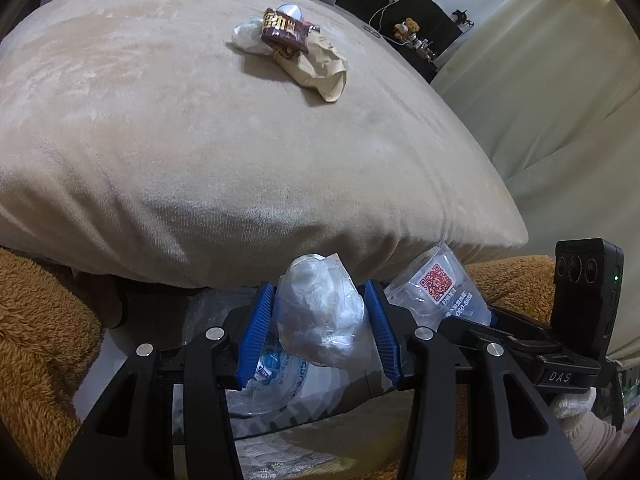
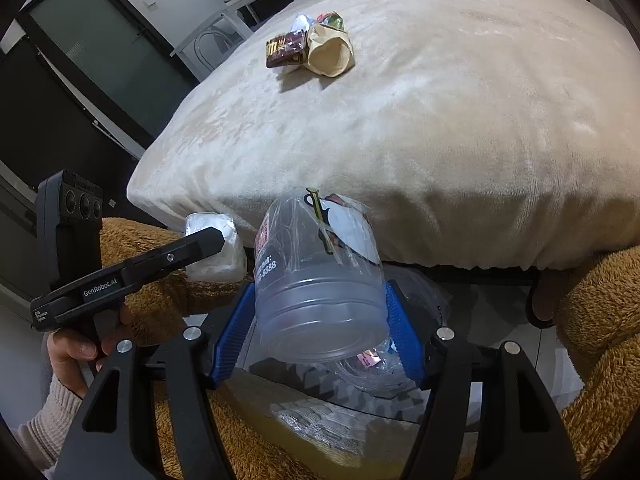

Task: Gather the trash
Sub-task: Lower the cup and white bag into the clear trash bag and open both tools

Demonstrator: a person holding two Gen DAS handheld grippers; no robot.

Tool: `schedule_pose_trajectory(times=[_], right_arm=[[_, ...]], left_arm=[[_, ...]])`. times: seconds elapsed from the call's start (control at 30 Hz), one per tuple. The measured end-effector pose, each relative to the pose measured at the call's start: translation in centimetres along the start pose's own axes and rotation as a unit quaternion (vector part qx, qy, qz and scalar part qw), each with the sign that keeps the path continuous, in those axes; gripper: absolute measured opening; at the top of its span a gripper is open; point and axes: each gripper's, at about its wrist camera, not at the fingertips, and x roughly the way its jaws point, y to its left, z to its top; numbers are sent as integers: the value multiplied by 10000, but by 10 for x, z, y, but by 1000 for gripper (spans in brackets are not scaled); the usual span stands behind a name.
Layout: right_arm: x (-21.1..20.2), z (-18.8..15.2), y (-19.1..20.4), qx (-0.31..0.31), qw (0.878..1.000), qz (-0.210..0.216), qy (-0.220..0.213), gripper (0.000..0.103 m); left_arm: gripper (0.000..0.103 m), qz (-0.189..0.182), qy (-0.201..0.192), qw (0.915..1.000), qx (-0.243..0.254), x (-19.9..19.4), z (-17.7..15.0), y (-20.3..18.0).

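Trash sits in both grippers right now. The left gripper (image 1: 320, 316), with its blue bumpy pads, is squeezed around a crumpled ball of clear, whitish plastic wrap (image 1: 320, 312), and the ball sticks up between the two pads. The right gripper (image 2: 320, 328) is squeezed around a clear plastic cup with a torn film lid and a red square code on its side (image 2: 316, 280); the cup is tipped over, so its round bottom faces the camera. In the left view the same cup (image 1: 438, 292) shows just to the right of the wrap ball, and in the right view the wrap ball (image 2: 216, 248) shows just to the left of the cup. Both things are held low, in front of the near edge of a big, puffy, cream-colored pillow (image 1: 200, 140). More trash lies in a little pile on top of that pillow, well apart from the grippers: a brown shiny snack wrapper with gold letters (image 1: 284, 32), a tan crumpled paper bag (image 1: 324, 68) touching it, and a small white crumpled bit (image 1: 250, 36) beside them. Under the grippers lies more clear plastic with blue print (image 1: 280, 376). A fuzzy golden-brown blanket (image 2: 600, 320) is bunched up on both sides. The person's bare left hand (image 2: 76, 348) holds the left gripper's black handle.
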Motion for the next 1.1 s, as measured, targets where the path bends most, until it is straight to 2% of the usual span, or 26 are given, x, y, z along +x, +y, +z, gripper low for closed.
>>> schedule_pose_trajectory(times=[0.13, 0.43, 0.63, 1.1], right_arm=[[15, -2, -4, 106, 9993, -197, 285, 64], [48, -4, -25, 569, 9938, -340, 897, 64], [69, -5, -44, 1063, 9847, -360, 1330, 64], [96, -8, -58, 1509, 9703, -608, 1793, 65]], left_arm=[[46, 283, 386, 9987, -183, 17, -4, 7], [46, 510, 1011, 9931, -295, 48, -13, 12], [46, 681, 1396, 9867, -482, 73, -15, 20], [46, 1043, 1978, 9734, -500, 103, -24, 16]])
